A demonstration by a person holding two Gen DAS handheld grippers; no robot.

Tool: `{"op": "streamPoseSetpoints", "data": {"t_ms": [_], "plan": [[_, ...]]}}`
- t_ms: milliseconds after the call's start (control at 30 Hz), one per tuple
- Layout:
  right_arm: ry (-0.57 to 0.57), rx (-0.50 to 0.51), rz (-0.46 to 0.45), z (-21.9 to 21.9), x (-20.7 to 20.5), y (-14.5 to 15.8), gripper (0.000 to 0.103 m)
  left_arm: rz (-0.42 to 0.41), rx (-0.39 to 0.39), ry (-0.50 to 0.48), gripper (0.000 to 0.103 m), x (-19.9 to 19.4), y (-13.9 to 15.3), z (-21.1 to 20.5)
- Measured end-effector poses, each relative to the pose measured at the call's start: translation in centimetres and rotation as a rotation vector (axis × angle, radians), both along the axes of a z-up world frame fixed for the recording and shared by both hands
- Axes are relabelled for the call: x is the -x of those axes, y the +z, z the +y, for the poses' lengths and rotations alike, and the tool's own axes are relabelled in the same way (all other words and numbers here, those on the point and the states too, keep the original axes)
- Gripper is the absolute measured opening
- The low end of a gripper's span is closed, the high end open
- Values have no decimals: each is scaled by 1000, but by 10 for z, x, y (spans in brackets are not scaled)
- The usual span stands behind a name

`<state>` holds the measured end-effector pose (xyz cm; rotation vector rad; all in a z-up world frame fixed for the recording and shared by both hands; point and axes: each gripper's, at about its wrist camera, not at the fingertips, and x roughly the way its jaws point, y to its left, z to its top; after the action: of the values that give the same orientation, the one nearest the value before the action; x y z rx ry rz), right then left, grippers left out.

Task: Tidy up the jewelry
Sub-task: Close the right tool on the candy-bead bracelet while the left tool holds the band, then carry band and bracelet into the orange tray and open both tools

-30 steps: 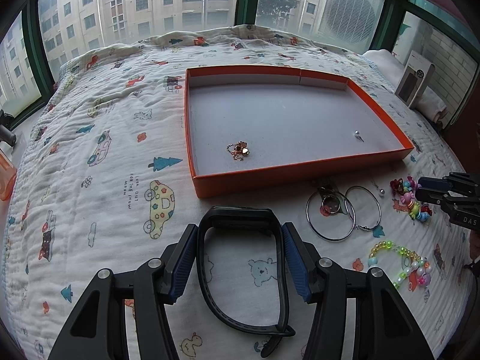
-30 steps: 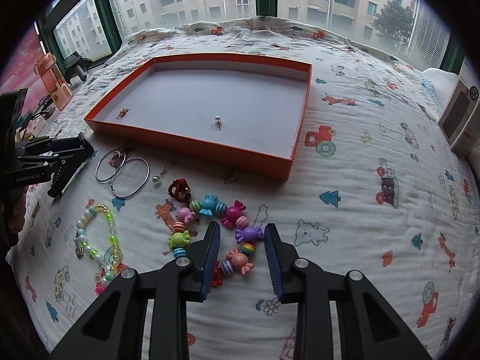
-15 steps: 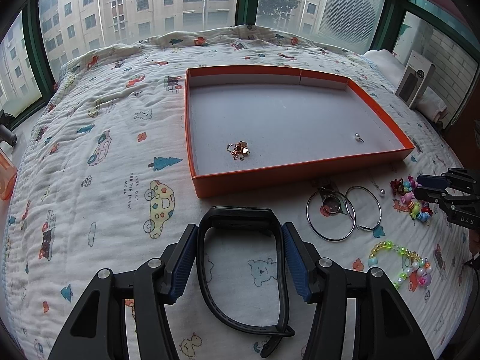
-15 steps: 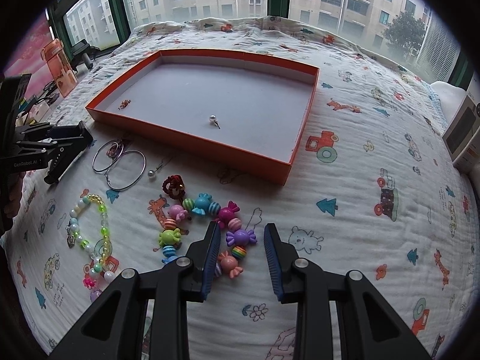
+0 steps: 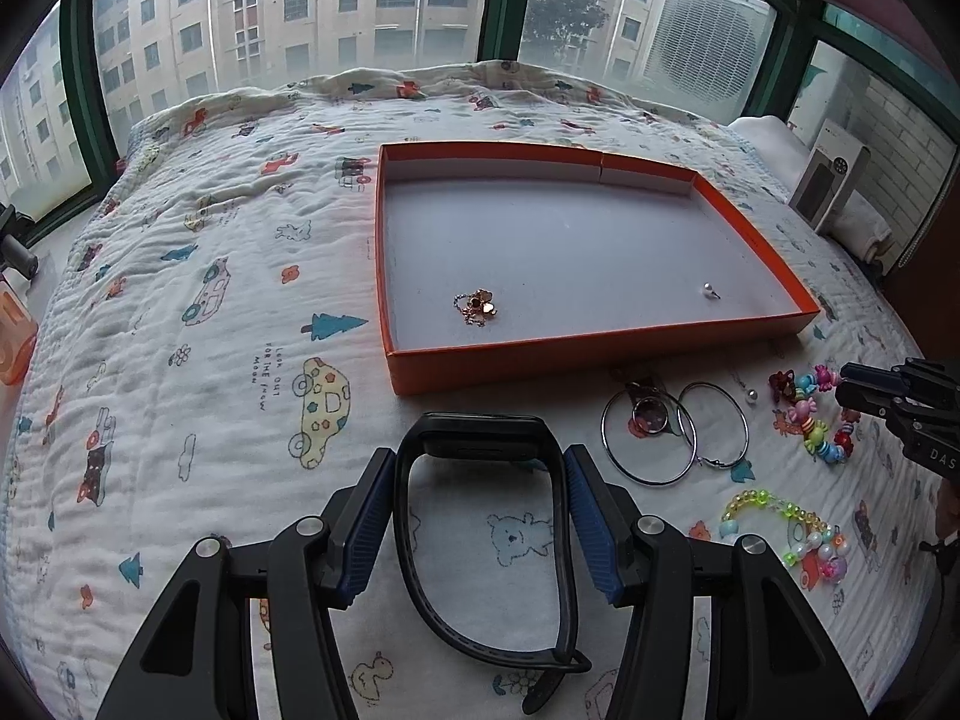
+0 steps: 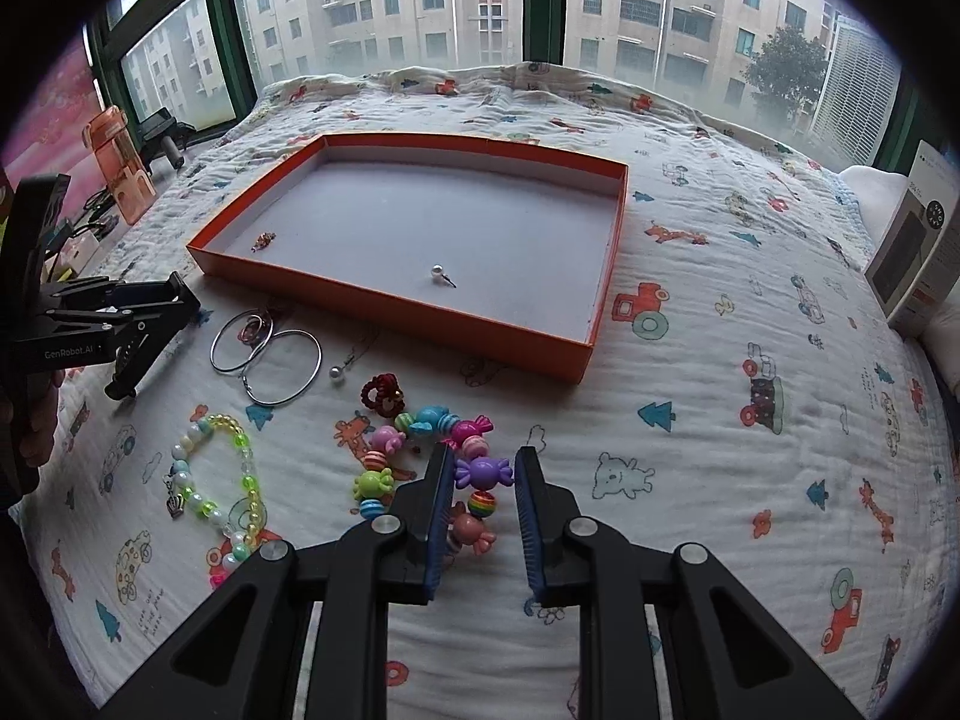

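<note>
An orange tray (image 5: pixel 540 360) lies on the printed quilt and holds a gold chain (image 5: pixel 477 306) and a pearl stud (image 5: pixel 710 290). My left gripper (image 5: pixel 480 456) is shut on a black watch band (image 5: pixel 420 540), with a pad pressed on each side of its loop. My right gripper (image 6: pixel 484 453) is closing on the candy bead bracelet (image 6: pixel 420 426); its pads meet the two ends of a purple candy bead (image 6: pixel 483 473). In the left wrist view the right gripper (image 5: pixel 852 384) sits over that bracelet (image 5: pixel 810 420) at the right edge.
Two silver hoops (image 6: pixel 270 354), a loose pearl earring (image 6: pixel 337 375), a red ring (image 6: pixel 381 390) and a green bead bracelet (image 6: pixel 240 480) lie in front of the tray. A grey box (image 6: pixel 912 252) stands at the right, an orange plastic object (image 6: pixel 117 171) at the left by the windows.
The right gripper's jaws have narrowed around the candy bead bracelet and it has crept slightly forward over it. The left gripper and the watch band have not moved.
</note>
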<state>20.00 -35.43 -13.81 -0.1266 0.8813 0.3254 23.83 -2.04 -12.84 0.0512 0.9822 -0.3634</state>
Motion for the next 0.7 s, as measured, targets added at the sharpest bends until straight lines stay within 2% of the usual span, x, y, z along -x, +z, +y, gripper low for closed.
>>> {"op": "streamPoseSetpoints", "data": {"t_ms": [700], "plan": [[-39,-79,-153,7,17,69,24,-161,77,18,60,42,90,4]]}}
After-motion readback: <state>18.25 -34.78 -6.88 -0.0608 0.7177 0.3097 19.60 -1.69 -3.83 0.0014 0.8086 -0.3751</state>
